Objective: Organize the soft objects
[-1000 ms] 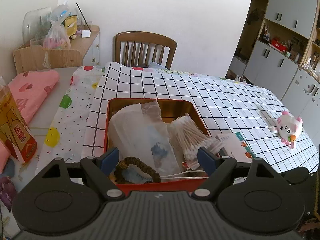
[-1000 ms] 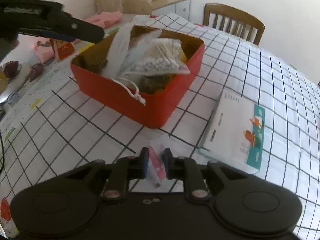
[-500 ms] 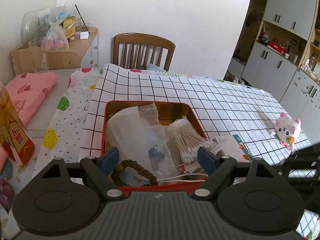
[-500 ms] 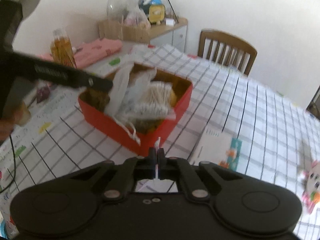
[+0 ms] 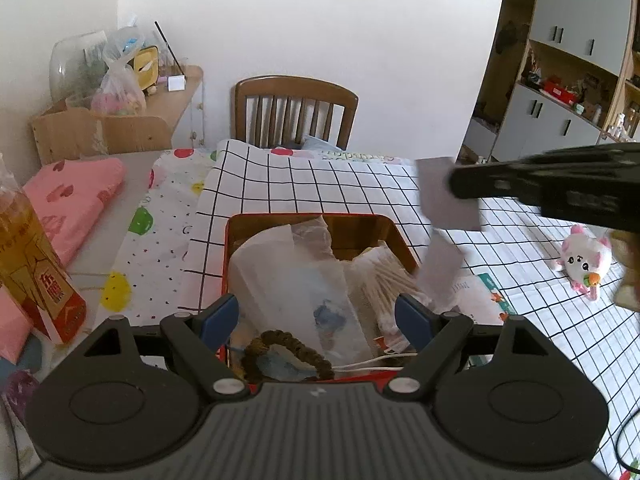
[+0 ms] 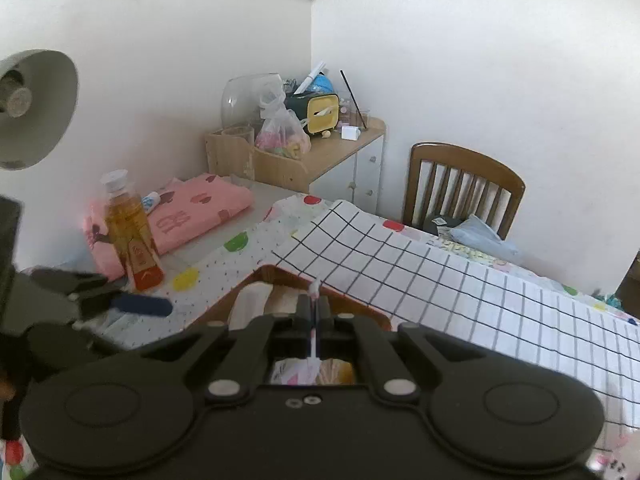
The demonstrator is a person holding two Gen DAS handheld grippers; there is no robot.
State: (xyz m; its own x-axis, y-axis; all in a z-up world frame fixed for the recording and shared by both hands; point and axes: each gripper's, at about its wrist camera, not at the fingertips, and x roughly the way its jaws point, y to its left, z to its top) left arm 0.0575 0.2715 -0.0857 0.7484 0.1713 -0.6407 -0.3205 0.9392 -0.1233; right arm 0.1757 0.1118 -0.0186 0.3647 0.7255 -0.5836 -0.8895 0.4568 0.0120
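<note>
- Checked white cloth covered the table, and its right end was cut off by the edge of the left wrist view.
- Red box stood on this cloth, just in front of the left gripper; its near wall was hidden behind the body of that gripper.
- Left gripper was wide open and held nothing; its blue pads stood over the near part of the box.
- Clear plastic bag, a pack of cotton swabs and a brown braided ring lay inside the box.
- Right gripper was closed tight on a thin flat packet, above the right side of the box.
- In the right wrist view the packet showed only as a thin edge between the fingers; in the left wrist view it looked grey and blurred, so I could not read it.
- Small plush toy lay on the cloth, well apart from the box.
</note>
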